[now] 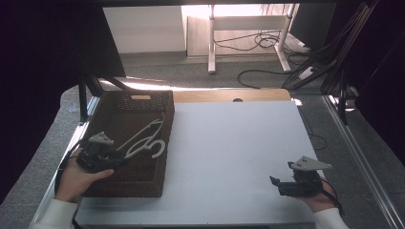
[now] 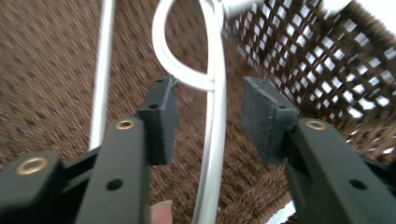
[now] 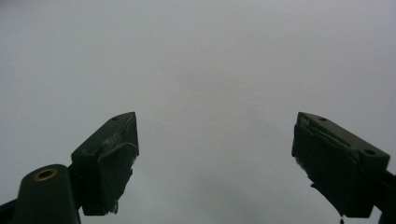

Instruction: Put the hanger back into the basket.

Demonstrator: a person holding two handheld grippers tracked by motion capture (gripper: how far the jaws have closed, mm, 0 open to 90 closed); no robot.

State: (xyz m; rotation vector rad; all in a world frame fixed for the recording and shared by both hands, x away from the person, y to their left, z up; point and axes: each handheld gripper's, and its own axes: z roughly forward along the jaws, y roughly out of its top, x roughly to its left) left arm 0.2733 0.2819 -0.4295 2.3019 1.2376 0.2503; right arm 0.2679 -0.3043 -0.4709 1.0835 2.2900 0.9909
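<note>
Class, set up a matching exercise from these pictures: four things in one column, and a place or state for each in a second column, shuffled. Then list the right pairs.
Things:
1. white plastic clothes hanger
2. brown woven basket
3. left gripper
4. right gripper

Places or states:
A. open over bare white table, holding nothing
B. stands on the table's left side
C. lies inside the basket
D. fingers open, one each side of the hanger's rod

Pairs: 1-C, 2-B, 3-D, 4-A
</note>
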